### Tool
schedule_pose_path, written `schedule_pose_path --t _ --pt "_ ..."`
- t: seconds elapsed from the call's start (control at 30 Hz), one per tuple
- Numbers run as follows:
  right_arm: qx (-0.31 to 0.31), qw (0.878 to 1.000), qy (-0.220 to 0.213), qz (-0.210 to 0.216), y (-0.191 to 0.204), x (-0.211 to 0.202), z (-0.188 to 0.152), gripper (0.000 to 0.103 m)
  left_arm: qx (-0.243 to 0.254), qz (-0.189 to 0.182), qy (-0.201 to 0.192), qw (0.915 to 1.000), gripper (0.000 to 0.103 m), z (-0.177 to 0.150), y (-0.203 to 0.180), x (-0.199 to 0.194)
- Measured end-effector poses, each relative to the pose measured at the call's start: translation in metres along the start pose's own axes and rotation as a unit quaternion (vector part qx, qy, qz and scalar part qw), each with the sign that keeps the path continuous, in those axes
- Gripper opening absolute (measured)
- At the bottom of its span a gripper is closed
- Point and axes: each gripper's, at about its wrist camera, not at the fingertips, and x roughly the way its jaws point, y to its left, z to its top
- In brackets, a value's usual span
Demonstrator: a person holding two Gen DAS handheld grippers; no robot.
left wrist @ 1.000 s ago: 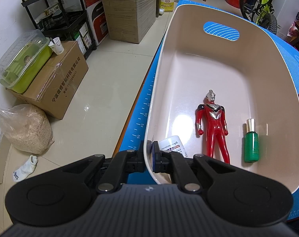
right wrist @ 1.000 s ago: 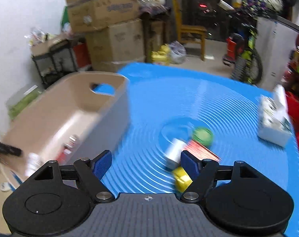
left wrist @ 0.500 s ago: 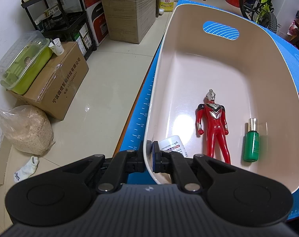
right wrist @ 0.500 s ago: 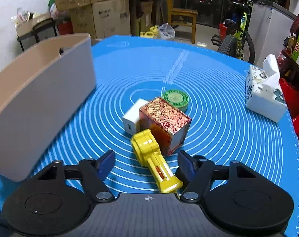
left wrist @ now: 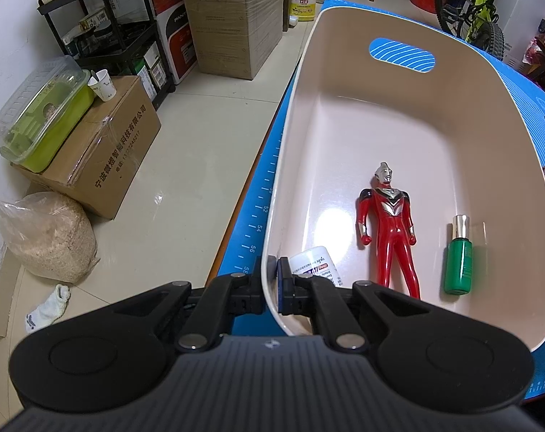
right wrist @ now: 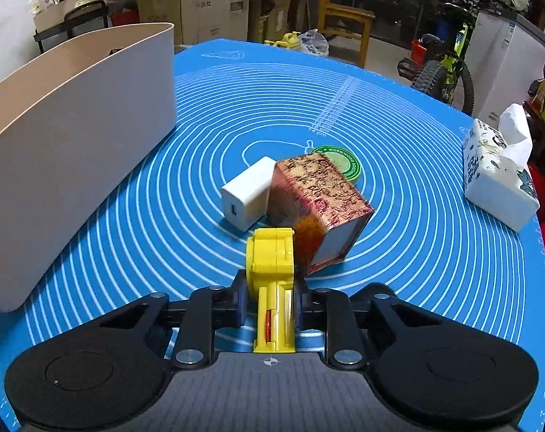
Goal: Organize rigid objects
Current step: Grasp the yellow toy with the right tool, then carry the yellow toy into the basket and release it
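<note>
- Left wrist view: left gripper (left wrist: 272,280) clamped on the near rim of the beige plastic storage bin (left wrist: 517,115), one finger outside the wall, one inside. Looks like a steadying hold.
- Already lying in the bin: red plastic hero figure (left wrist: 387,223), green glass bottle with silver cap (left wrist: 459,257), white labelled plastic bottle (left wrist: 313,264) just beside the inner finger.
- Free floor toward the far end by the handle cutout; good drop zone.
- Right wrist view: right gripper (right wrist: 270,304) closed on the yellow plastic toy (right wrist: 272,277), pads on both sides of its narrow body, bulky end pointing forward.
- Toy head touching or just beside the red-gold patterned box (right wrist: 317,205); white charger cube (right wrist: 249,196) against the box's left side, green round tin (right wrist: 340,160) behind it. All on the blue silicone mat (right wrist: 416,165).
- Cannot tell whether the toy is off the mat yet.
- Probable step: lift the toy, carry left over the bin wall.
- Advice: lift straight up first to avoid dragging the box; clear the tall wall fully before moving in; release low over bare floor, away from the figure and bottles.
- Keep the left clamp firm so the bin does not slide.
- White tissue pack (right wrist: 499,176) at the right edge, well apart, no concern.
</note>
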Motion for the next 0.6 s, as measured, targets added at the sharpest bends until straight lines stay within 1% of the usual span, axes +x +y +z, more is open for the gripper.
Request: schedule_pose_path --t 0.13,0.27,0.47,0.6 --pt "0.004 1.0 -0.011 0.005 0.003 -0.013 -0.001 0.033 0.0 0.001 0.0 1.0 0.008 0.0 -0.001 0.0" --pt "0.007 0.999 -0.032 0.01 0.006 -0.031 0.004 0.033 -0.001 0.001 0.0 1.0 0.008 0.0 -0.001 0.0" --pt "0.025 0.996 -0.088 0.015 0.018 -0.065 0.028 0.033 -0.002 -0.001 0.001 1.0 0.007 0.0 -0.001 0.001" --pt "0.033 0.992 -0.117 0.028 0.034 -0.082 0.05 0.033 -0.003 0.0 0.001 1.0 0.007 0.0 -0.001 0.001"
